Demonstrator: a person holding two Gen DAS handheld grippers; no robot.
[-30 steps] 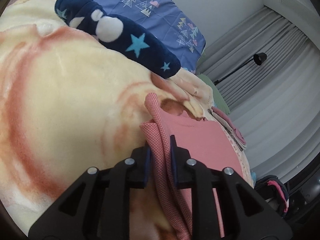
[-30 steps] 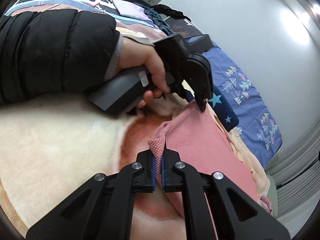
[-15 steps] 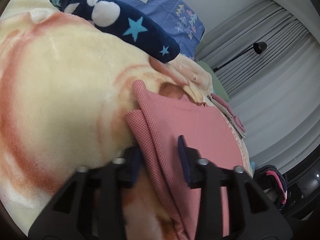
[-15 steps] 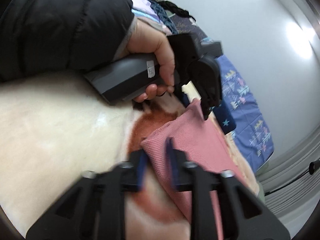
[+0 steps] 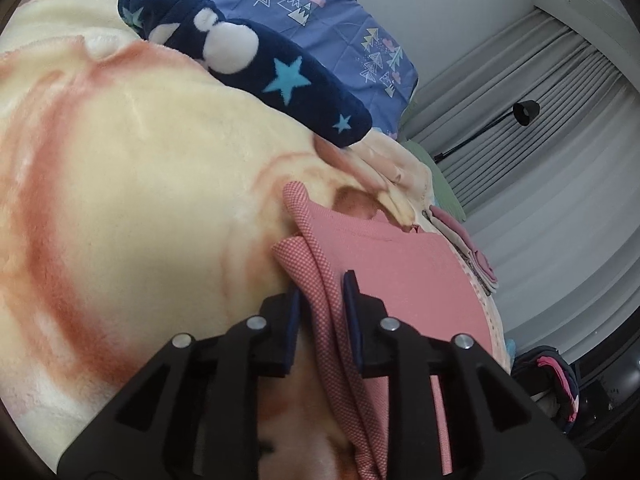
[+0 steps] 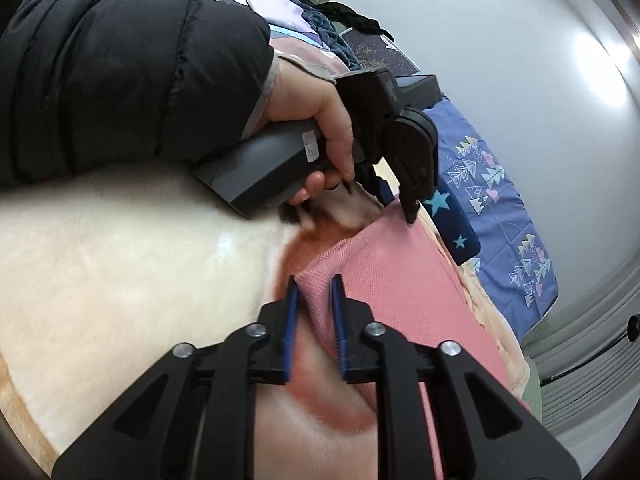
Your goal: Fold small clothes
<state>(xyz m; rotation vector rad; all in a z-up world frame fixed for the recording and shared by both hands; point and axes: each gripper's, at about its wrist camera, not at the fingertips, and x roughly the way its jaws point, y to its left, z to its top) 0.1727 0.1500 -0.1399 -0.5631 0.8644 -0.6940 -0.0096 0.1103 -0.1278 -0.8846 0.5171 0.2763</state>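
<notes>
Pink garment point(image 5: 384, 264) edge between both tools' just-parted jaws, unclamped: left tool point(image 5: 322, 304), right tool point(image 6: 314, 300).

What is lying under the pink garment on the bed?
The pink garment rests on a cream blanket with orange-red swirls, which shows all around its edges. The patch directly beneath the cloth is covered, so whether anything else lies there cannot be seen.

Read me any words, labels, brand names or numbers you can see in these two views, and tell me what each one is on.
None can be read.
White sticker on the grip of the left gripper: it carries a mark, too small and blurred to read.
Blue bedsheet: printed trees and hearts only, no lettering.
Navy star-patterned plush: stars and white patches, no text.
Pink garment: no visible label or print.
</notes>
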